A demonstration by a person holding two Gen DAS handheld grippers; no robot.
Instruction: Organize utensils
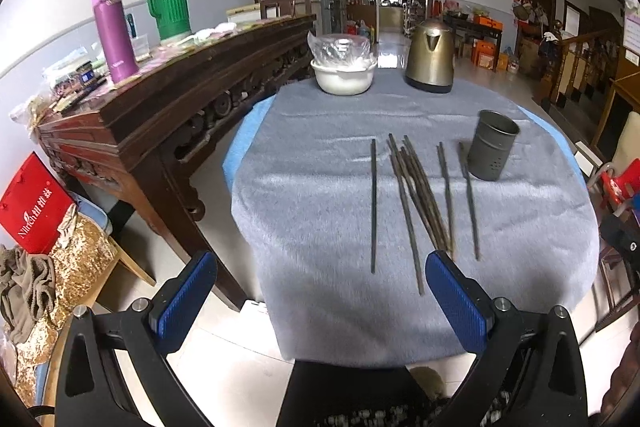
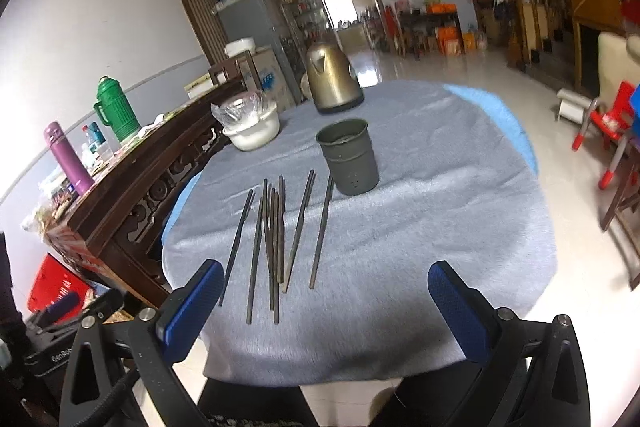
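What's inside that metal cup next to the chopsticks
No chopsticks stand in the metal cup; they all lie on the grey cloth. Only its upper inner wall shows; its bottom is hidden.

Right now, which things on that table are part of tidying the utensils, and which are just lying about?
Part of the job:
dark thin chopsticks, loose on the grey cloth
grey metal holder cup, upright

Just lying about:
brass-coloured kettle
white bowl under plastic wrap

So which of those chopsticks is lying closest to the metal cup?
The single chopstick at the right end of the row; its far tip reaches almost to the metal cup. The other chopsticks lie further left.
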